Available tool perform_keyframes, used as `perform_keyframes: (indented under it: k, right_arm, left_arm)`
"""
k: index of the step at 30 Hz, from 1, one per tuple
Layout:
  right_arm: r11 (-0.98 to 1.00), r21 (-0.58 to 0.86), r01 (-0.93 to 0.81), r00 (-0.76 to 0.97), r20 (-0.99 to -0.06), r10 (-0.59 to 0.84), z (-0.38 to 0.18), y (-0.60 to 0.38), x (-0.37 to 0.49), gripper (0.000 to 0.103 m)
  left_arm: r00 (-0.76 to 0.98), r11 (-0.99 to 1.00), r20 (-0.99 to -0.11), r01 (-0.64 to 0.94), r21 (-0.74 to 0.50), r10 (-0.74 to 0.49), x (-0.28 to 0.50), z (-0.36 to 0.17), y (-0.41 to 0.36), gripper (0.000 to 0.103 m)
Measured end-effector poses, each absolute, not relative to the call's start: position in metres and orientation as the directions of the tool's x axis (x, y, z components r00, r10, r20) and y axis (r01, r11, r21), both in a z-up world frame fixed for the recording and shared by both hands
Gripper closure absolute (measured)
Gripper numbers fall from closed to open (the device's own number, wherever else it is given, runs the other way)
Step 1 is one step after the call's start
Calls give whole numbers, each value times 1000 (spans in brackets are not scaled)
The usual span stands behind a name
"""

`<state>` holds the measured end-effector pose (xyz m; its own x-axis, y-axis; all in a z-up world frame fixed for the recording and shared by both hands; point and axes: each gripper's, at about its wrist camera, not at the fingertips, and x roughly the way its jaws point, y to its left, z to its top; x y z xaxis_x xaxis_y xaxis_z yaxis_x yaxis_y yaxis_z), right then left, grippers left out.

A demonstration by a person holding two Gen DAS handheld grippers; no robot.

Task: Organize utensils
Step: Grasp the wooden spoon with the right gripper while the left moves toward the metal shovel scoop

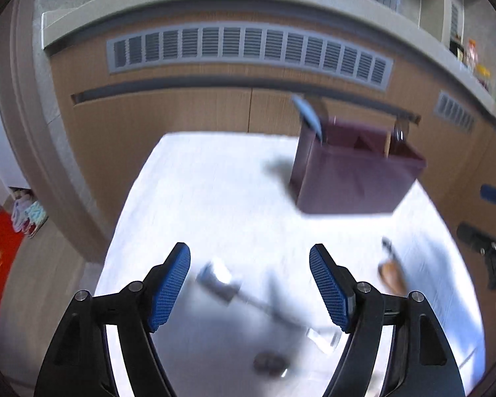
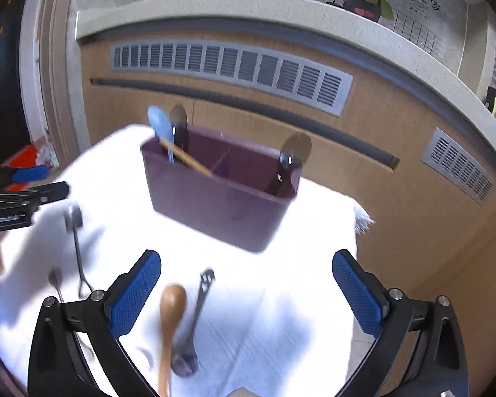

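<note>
Standing open and empty, both tools (image 1: 249,276) (image 2: 246,289) face one maroon caddy (image 2: 221,205), one wooden spoon (image 2: 172,307).

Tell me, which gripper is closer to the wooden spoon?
Right. The right gripper hangs open right over the wooden spoon; the left gripper is off to the side, above a metal scoop.

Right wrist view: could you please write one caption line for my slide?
Open right tongs above a wooden spoon and metal spoon on the white cloth, before the maroon utensil holder.
</note>
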<state>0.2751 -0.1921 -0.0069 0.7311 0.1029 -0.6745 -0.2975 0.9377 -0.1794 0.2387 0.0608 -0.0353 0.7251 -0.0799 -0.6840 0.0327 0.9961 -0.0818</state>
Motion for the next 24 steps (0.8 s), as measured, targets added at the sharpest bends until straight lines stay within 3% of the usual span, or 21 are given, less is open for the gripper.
perform_keyframes:
  k: [3, 7, 9, 11, 15, 18, 24]
  right_arm:
    - [936, -219, -275, 729, -682, 55, -21, -191, 263, 1]
    - [930, -135, -343, 666, -732, 140, -43, -188, 251, 5]
    - [924, -106, -368, 641, -749, 170, -51, -182, 248, 29]
    - [915, -64, -397, 600, -773, 207, -59, -174, 250, 45]
    - [903, 28, -428, 528, -803, 276, -73, -160, 260, 57]
    - [910, 42, -412, 510, -818, 268, -84, -155, 270, 65]
    - [921, 54, -385, 476, -844, 248, -103, -148, 282, 66]
  left_arm:
    - [702, 995, -708, 16, -100, -83, 227, -45, 68, 27]
    - [680, 993, -731, -30, -114, -64, 218, -57, 79, 27]
    - [668, 991, -742, -48, -126, -62, 219, -61, 83, 27]
    - [659, 988, -750, -68, -136, -58, 219, -65, 89, 27]
    - [653, 988, -757, -90, -128, -38, 219, -69, 96, 27]
    - [643, 987, -765, -99, -129, -35, 219, -71, 99, 27]
    - [613, 980, -786, -95, -175, -81, 224, -78, 97, 27]
